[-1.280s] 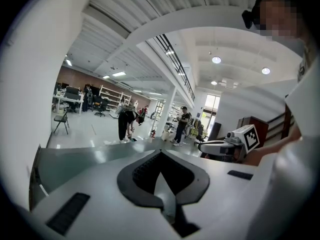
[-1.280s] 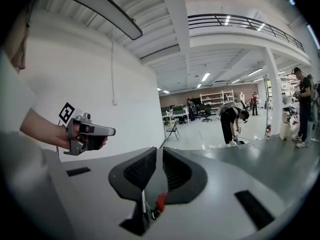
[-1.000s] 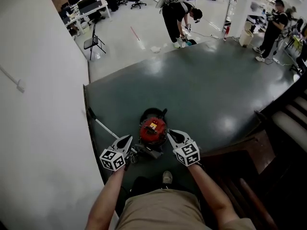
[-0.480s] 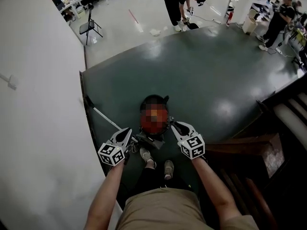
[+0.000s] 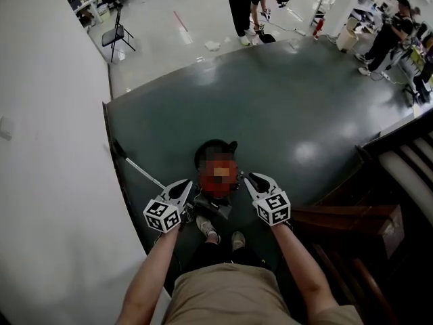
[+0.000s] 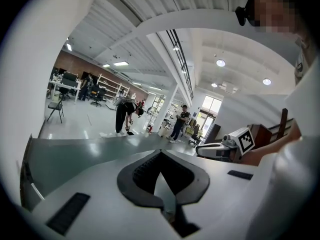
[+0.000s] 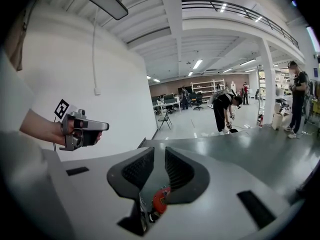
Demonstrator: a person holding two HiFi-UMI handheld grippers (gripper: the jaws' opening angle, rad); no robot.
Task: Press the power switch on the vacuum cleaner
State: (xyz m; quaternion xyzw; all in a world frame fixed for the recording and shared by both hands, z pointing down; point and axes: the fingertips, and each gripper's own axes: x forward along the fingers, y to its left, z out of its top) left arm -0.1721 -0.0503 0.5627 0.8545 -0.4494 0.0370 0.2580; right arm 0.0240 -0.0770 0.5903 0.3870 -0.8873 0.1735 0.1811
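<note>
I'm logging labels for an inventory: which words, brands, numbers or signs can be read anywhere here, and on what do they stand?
No text can be read in any view.
Left marker cube and right marker cube: black-and-white square patterns only, no letters.
Vacuum cleaner: any label is too small or blurred to read.
</note>
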